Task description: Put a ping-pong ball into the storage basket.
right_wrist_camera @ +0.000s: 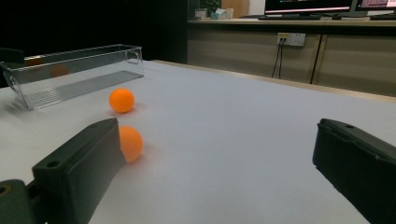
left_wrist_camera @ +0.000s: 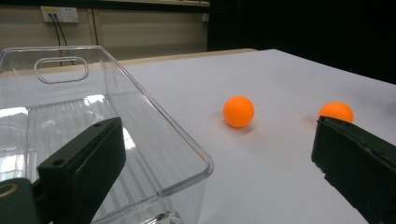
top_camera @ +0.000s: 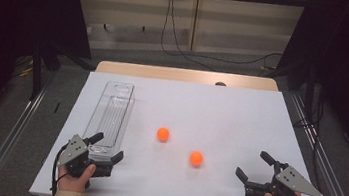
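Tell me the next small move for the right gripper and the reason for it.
Probably ease the right gripper forward and left toward the nearer small orange ball. Its jaws stand open and empty, that ball lies loose on the white table just ahead of them, and the long clear plastic bin holds nothing yet.

A lab: black curtains [top_camera: 18, 3] flank the white table [top_camera: 221, 114], monitors [right_wrist_camera: 308, 5] behind.
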A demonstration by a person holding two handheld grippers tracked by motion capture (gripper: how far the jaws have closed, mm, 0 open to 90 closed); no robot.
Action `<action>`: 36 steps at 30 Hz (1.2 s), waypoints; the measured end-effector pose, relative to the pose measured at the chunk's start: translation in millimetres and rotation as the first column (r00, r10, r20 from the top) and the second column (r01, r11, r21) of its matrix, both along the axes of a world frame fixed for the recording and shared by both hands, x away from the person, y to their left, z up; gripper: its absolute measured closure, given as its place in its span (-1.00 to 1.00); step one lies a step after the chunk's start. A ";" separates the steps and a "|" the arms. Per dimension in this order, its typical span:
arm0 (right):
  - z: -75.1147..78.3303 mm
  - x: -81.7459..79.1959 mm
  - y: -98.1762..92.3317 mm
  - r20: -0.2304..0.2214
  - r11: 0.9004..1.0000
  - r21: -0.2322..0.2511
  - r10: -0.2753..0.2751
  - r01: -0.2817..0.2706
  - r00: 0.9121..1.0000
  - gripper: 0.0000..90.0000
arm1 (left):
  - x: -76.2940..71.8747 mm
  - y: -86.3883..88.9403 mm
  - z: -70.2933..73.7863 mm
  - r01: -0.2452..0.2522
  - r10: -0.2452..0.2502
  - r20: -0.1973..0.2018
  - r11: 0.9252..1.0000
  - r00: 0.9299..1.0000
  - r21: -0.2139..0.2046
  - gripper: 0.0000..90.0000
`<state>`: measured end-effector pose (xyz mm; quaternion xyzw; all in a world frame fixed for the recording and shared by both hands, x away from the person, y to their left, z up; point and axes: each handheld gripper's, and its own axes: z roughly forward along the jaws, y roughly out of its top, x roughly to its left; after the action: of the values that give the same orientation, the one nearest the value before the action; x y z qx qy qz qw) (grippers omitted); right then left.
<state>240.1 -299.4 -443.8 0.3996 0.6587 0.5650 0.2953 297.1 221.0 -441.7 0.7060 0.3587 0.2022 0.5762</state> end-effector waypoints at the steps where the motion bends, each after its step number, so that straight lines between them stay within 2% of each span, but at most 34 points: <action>1: 0.0 0.0 0.1 0.001 1.000 0.002 0.001 -0.001 1.000 -0.98 | 0.1 -0.1 -0.1 0.001 -0.001 -0.001 1.000 1.000 0.000 -0.94; 9: 0.8 0.0 0.9 0.008 1.000 -0.003 0.009 -0.009 1.000 -0.98 | 1.0 -2.6 -1.0 0.012 -0.012 -0.007 1.000 1.000 0.002 -0.94; 14: 1.6 -0.3 0.9 0.013 1.000 -0.002 0.012 -0.012 1.000 -0.97 | 0.8 -4.4 0.1 0.017 -0.017 -0.009 1.000 1.000 -0.014 -0.94; 17: 1.7 -0.3 1.5 0.013 1.000 0.000 0.013 -0.013 1.000 -0.97 | 1.1 -5.9 0.5 0.028 -0.028 -0.007 1.000 1.000 -0.008 -0.94; 18: 1.7 -0.3 1.5 0.014 1.000 -0.002 0.016 -0.016 1.000 -0.97 | 0.9 -7.3 0.8 0.030 -0.030 -0.008 0.999 1.000 -0.021 -0.94; 23: 2.6 -0.7 2.2 0.020 1.000 0.005 0.022 -0.023 1.000 -0.97 | 0.8 -11.1 1.9 0.046 -0.046 -0.007 0.999 0.999 -0.025 -0.95; 26: 2.9 -0.7 1.1 0.023 1.000 0.003 0.024 -0.024 0.999 -0.97 | 0.9 -13.6 2.9 0.057 -0.057 -0.003 0.998 0.998 -0.018 -0.95; 28: 2.9 -0.7 0.7 0.023 1.000 0.006 0.023 -0.023 0.999 -0.97 | 1.1 -15.3 3.5 0.056 -0.057 -0.008 0.998 0.998 -0.034 -0.95; 33: 3.3 -0.8 1.1 0.028 1.000 0.005 0.025 -0.026 0.999 -0.97 | 2.0 -21.2 4.7 0.068 -0.068 -0.009 0.998 0.998 -0.014 -0.95; 36: 3.1 -0.6 1.8 0.029 1.000 0.005 0.029 -0.029 0.999 -0.97 | 2.0 -24.8 7.5 0.075 -0.075 -0.007 0.997 0.997 -0.026 -0.95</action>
<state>239.6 -297.5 -440.7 0.3826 0.6586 0.5768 0.2953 299.1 196.2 -434.1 0.7123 0.3367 0.1729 0.5910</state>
